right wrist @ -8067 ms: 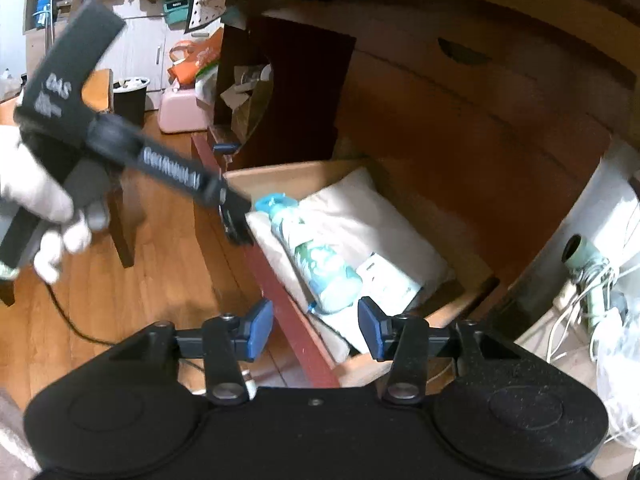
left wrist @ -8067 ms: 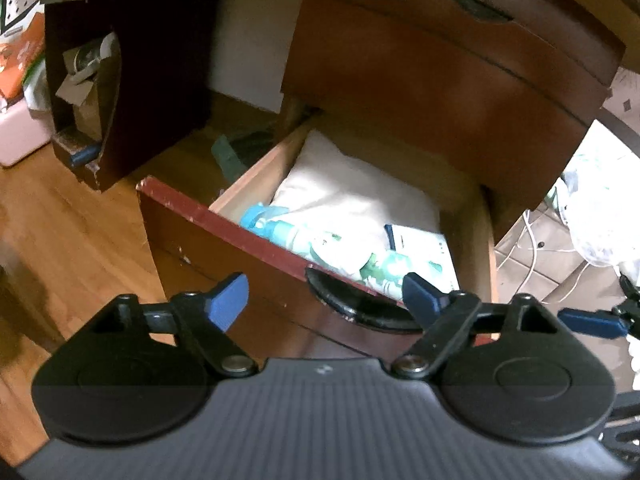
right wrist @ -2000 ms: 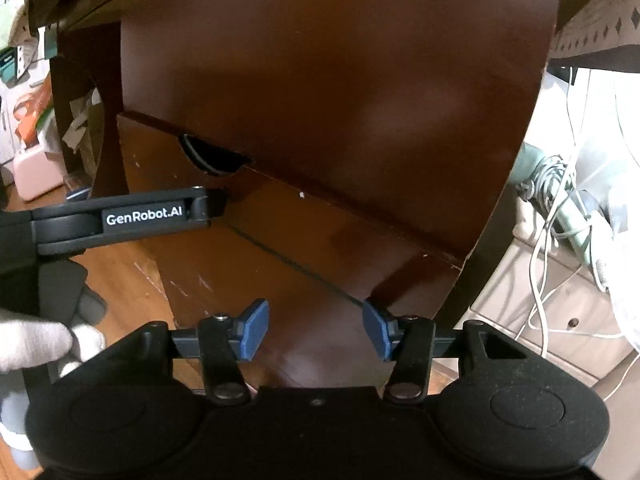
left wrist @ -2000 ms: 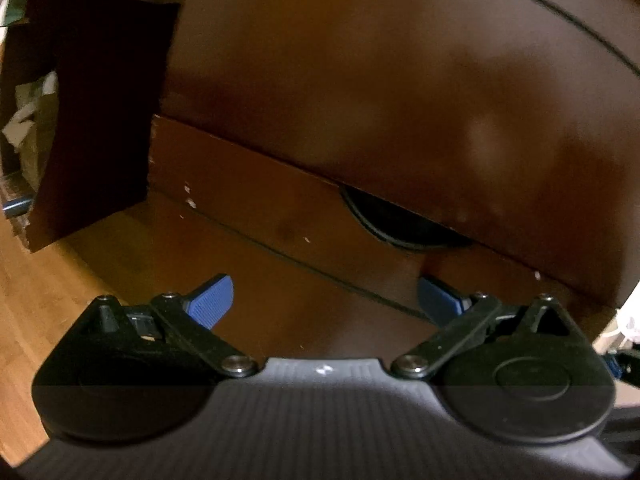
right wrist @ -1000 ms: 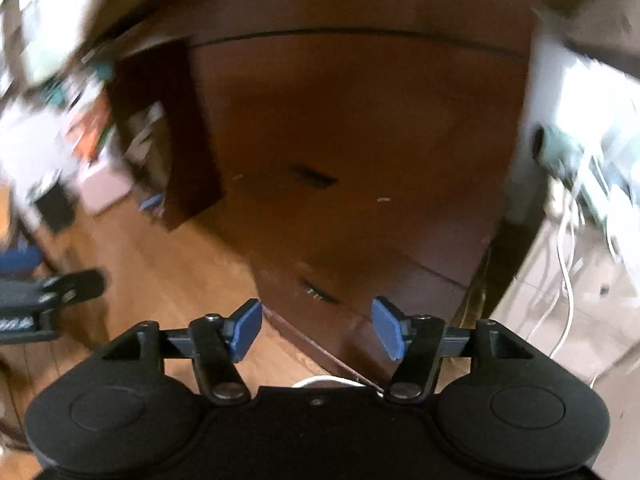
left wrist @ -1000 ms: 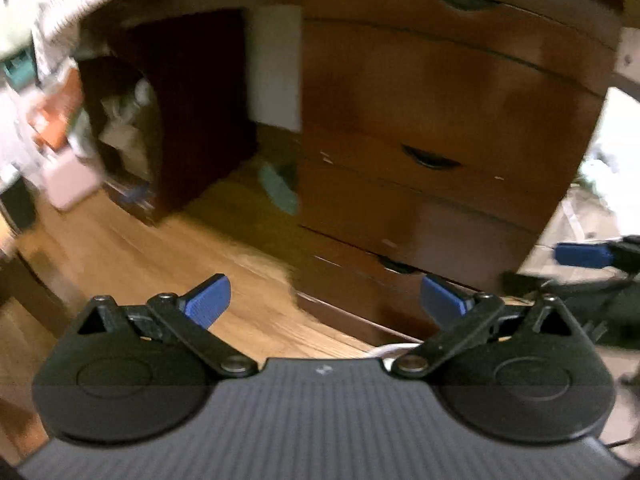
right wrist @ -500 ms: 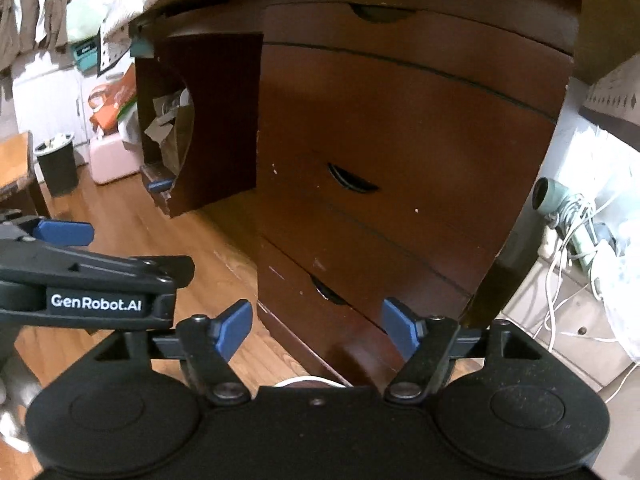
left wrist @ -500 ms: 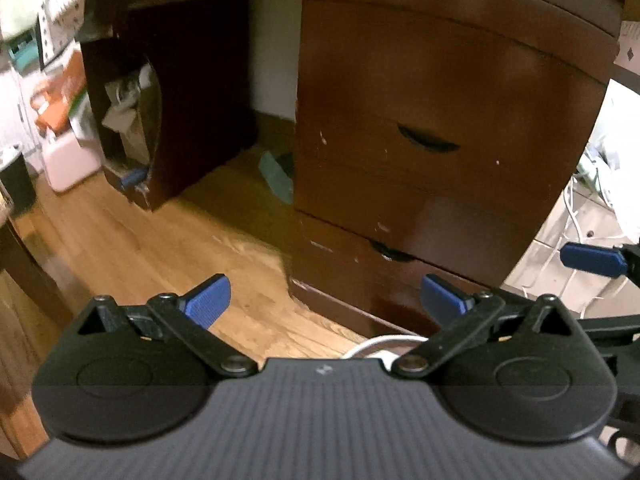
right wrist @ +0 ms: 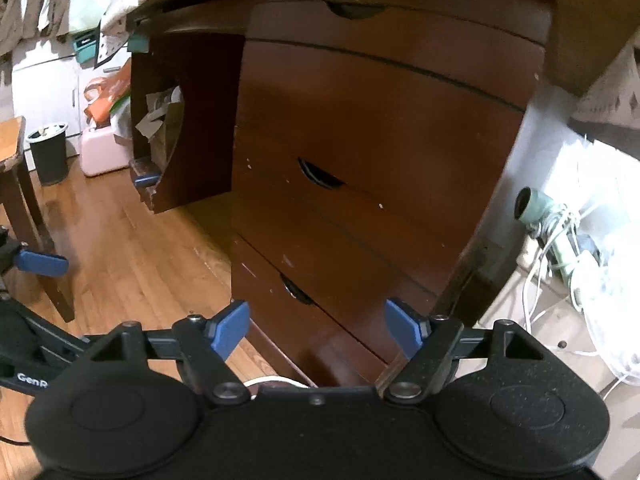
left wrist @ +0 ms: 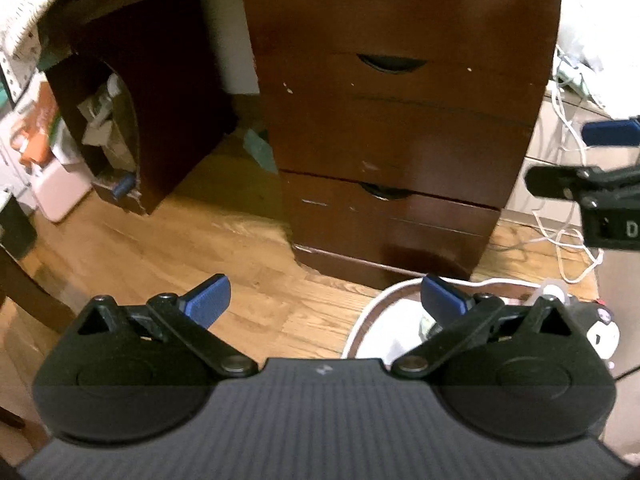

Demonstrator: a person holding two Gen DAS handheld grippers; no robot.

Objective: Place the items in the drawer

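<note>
Drawer unit with all drawers closed.
Left gripper and right gripper hover empty, jaws apart; the task appears complete.

Not much to read here tbh. The black plastic left gripper shows white letters "GenR", cut off by the frame edge. The black right gripper shows just a white "D".
</note>
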